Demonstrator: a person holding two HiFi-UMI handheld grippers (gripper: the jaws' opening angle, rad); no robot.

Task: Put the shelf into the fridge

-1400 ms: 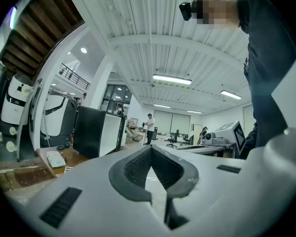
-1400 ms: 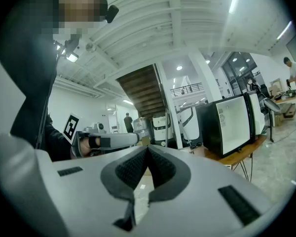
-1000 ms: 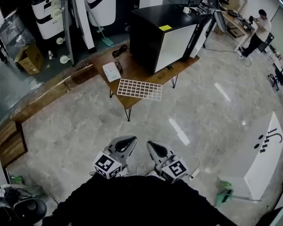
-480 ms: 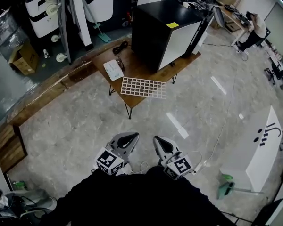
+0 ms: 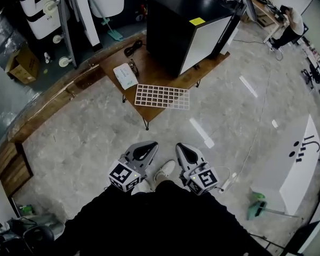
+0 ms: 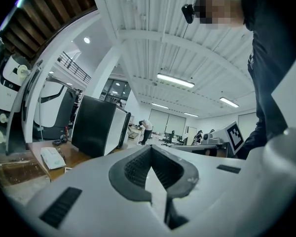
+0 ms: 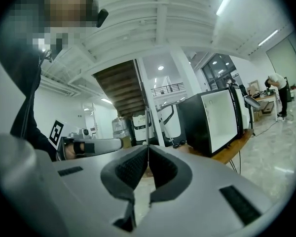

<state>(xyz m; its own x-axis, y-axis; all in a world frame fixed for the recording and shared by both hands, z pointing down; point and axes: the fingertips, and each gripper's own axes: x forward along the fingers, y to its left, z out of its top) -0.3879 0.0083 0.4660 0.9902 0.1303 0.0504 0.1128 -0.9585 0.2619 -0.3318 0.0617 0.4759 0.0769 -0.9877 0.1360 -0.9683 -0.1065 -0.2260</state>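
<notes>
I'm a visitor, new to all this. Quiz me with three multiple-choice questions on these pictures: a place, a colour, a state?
1. Where is the white shelf? A) floor B) wooden table, before the fridge C) inside the fridge
2. The fridge's outside colour? A) black B) red C) yellow
3. The left gripper and right gripper are? A) shut, empty B) wide open C) gripping the shelf
Answers: B, it lies at the table's near edge; A, its top and side are black; A, both jaw pairs meet on nothing.
</notes>
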